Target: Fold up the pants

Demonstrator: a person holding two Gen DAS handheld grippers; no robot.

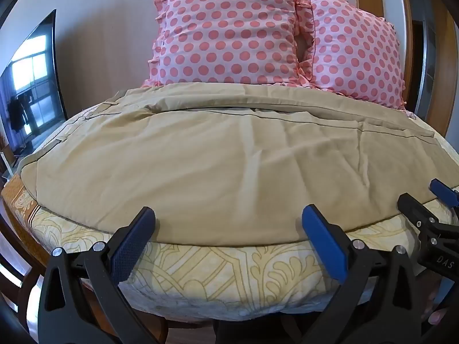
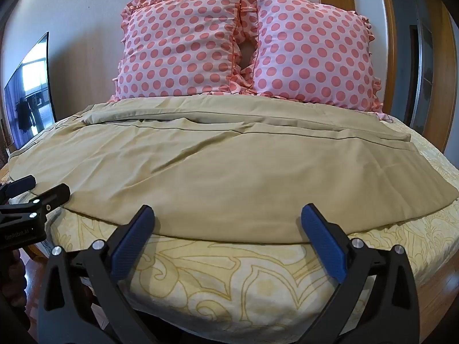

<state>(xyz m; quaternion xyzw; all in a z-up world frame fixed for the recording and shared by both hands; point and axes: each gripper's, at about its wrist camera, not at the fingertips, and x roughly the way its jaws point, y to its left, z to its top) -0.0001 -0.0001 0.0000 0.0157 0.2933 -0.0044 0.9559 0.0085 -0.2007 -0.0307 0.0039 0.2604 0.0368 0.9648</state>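
Tan pants (image 1: 223, 157) lie spread flat across the bed, waistband at the left, one leg lying over the other; they also show in the right wrist view (image 2: 218, 169). My left gripper (image 1: 229, 218) is open and empty, its blue pads just short of the pants' near edge. My right gripper (image 2: 226, 218) is open and empty at the same near edge, further right. The right gripper's fingers show at the right edge of the left wrist view (image 1: 424, 209). The left gripper's fingers show at the left edge of the right wrist view (image 2: 34, 192).
The bed has a cream sheet with a yellow pattern (image 1: 229, 272). Two pink polka-dot pillows (image 1: 229, 31) (image 2: 312, 51) lean against the wall behind the pants. A dark TV screen (image 1: 31, 86) stands at the left. A wooden door frame (image 2: 393, 43) is at the right.
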